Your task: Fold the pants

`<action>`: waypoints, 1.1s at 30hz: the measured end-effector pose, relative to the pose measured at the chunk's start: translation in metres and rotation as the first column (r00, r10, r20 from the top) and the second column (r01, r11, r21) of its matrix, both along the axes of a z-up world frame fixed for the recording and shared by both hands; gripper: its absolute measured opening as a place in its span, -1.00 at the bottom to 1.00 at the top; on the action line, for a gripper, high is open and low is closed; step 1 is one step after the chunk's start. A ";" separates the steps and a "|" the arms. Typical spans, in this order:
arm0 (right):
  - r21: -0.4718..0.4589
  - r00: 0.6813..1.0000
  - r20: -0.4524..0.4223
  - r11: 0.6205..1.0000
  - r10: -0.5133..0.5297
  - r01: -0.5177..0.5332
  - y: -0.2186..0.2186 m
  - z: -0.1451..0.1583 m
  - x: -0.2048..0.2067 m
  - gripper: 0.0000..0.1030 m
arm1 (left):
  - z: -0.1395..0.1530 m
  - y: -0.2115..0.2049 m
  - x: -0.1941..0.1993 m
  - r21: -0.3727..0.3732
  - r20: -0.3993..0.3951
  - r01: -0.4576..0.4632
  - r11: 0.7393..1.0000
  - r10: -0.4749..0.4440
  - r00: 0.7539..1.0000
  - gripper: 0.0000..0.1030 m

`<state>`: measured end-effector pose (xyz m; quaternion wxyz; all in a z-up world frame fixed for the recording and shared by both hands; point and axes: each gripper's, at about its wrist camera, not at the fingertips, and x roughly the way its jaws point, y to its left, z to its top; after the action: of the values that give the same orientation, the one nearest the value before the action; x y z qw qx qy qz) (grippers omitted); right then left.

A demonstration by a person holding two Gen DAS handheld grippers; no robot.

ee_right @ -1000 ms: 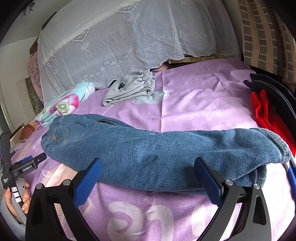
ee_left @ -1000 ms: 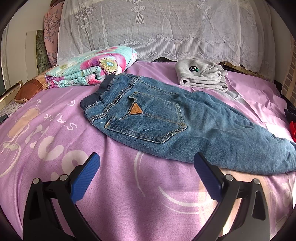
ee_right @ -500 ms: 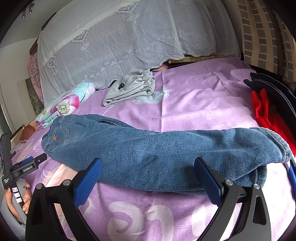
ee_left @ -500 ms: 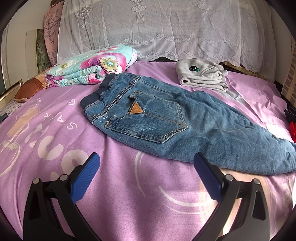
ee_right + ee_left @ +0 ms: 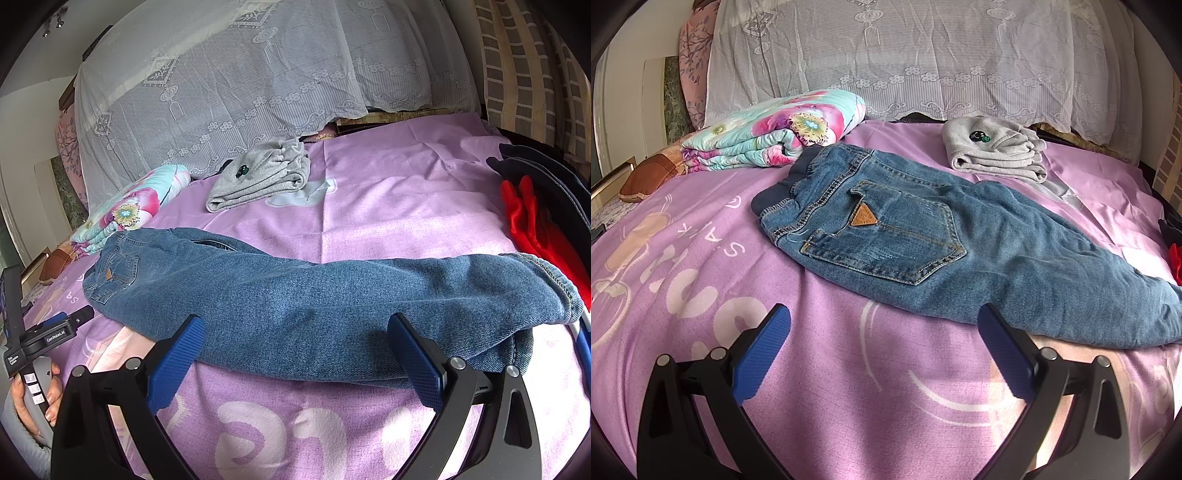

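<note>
Jeans [image 5: 923, 251] already halved lengthwise, one leg stacked on the other, lying flat across purple bed sheet [image 5: 701, 295]. Waistband toward floral quilt [image 5: 775, 129] at far left, back pocket with tan patch facing up, hems [image 5: 546, 291] out at right near red garment [image 5: 528, 221]. Grey folded garment [image 5: 993, 155] behind, apart from denim.

Left tool [image 5: 882, 354] wide open, holding nothing, hovering above bare sheet just short of seat area. Right tool [image 5: 295, 358] wide open too, empty, low over near edge of legs around mid-length; contact with cloth unclear. Hand [image 5: 33, 402] gripping left tool handle visible at lower left of right wrist view.

Step, as judged: lengthwise fold done, crosswise fold not begun. Next probably: pinch both hem layers with right tool, pin or grab waistband with left, carry hems over to waistband. Both layers needed in pinch, else top leg slides off.
</note>
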<state>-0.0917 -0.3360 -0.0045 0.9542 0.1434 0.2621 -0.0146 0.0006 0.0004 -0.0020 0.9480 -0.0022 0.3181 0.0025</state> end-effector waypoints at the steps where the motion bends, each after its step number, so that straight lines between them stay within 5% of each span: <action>1: 0.000 1.000 0.000 1.000 0.000 0.000 -0.001 0.000 0.000 0.93 | 0.000 0.000 0.000 0.000 0.000 0.000 1.000 0.000 1.000 0.92; 16: 0.004 1.000 -0.005 1.000 0.001 -0.001 -0.003 0.000 0.001 0.93 | -0.004 0.003 0.001 -0.018 -0.018 0.002 1.000 -0.003 1.000 0.92; 21: 0.035 1.000 -0.004 0.999 -0.001 0.001 -0.006 0.001 -0.005 0.93 | -0.009 0.013 0.011 -0.114 -0.087 0.032 0.993 -0.042 0.995 0.92; 27: 0.171 0.994 -0.063 0.982 0.092 -0.080 -0.009 -0.008 -0.033 0.93 | -0.016 0.057 0.039 -0.327 -0.210 0.018 0.945 -0.092 0.973 0.92; 30: 0.360 0.982 -0.141 0.930 0.126 -0.067 -0.022 -0.032 -0.033 0.93 | -0.017 0.083 0.063 -0.419 -0.264 -0.018 0.908 -0.103 0.959 0.92; 33: 0.493 0.993 -0.103 0.870 0.060 -0.002 -0.041 -0.038 -0.032 0.93 | -0.017 0.101 0.091 -0.522 -0.299 -0.049 0.852 -0.129 0.945 0.92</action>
<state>-0.1237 -0.3770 -0.0422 0.8697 0.3761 0.3141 0.0597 0.0913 0.1013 -0.0188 0.8462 -0.2523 0.4577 -0.1038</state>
